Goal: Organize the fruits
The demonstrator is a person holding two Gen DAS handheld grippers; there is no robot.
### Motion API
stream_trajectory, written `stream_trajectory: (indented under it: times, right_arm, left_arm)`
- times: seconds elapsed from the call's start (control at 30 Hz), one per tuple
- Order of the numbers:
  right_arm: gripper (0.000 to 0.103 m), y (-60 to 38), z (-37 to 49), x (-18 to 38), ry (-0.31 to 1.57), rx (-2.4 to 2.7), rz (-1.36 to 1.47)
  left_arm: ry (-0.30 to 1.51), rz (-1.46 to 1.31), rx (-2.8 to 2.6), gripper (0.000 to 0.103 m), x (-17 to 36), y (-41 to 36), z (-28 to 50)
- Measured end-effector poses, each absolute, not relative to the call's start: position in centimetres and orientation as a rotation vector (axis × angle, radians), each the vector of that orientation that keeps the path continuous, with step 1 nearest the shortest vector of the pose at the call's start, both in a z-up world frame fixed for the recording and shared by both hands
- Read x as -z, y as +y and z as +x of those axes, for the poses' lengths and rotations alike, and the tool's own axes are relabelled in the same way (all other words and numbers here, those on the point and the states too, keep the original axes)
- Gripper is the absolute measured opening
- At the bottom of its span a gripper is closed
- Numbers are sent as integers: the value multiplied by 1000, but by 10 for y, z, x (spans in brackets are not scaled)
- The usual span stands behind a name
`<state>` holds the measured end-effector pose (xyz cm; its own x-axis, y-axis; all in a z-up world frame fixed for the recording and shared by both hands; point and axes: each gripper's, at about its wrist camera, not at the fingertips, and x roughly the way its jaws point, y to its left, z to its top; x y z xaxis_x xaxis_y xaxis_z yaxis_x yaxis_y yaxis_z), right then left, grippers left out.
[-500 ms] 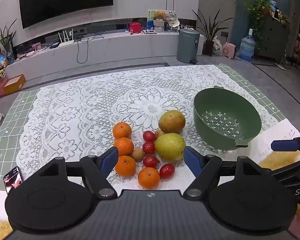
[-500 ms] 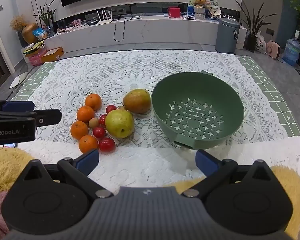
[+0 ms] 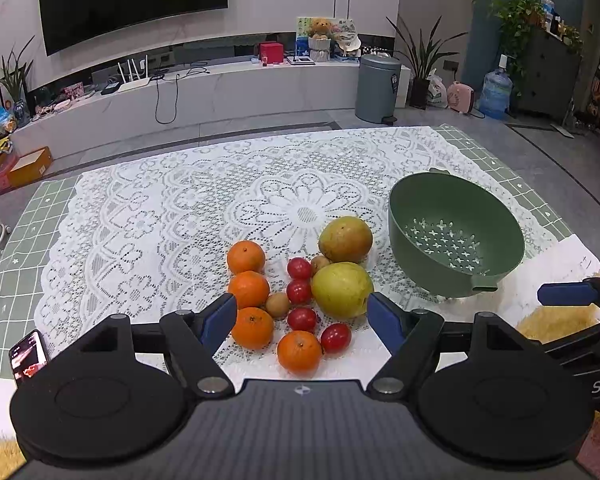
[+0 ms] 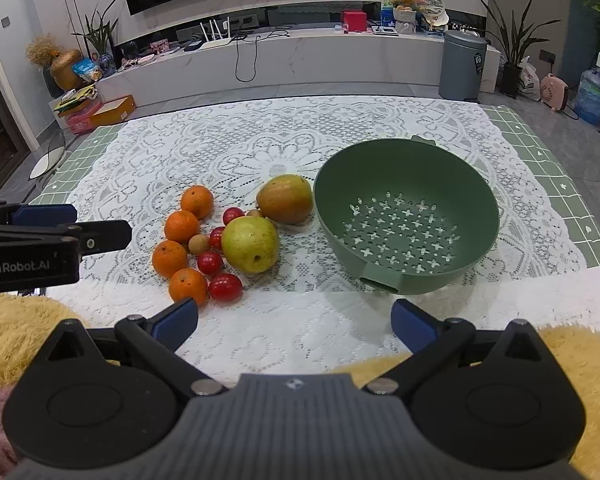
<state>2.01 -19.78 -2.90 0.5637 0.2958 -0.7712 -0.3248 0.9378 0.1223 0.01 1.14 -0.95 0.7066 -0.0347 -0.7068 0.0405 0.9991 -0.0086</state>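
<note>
Both grippers, left gripper [image 3: 302,316] and right gripper [image 4: 294,320], are spread wide and empty. We judge the oranges [image 3: 252,328] at lower centre firm (tomatoes [image 3: 335,337] softer); grip across their middles.

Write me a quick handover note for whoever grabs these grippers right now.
Left gripper: jaws open, empty, over the fruit pile.
Right gripper: jaws open, empty, near the green colander.
Fruit all on the lace cloth left of the colander: four oranges, four cherry tomatoes, a pear, a mango, two small brown fruits.
Done: nothing; colander is empty.
Left: probably move every fruit into it.
</note>
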Motion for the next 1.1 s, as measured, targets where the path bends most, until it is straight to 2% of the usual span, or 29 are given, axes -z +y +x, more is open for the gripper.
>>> stream_trajectory:
  times: [1.1]
  right_arm:
    - [99, -194, 23, 32, 947, -385, 25]
  left_arm:
    - [806, -11, 42, 87, 14, 15, 2]
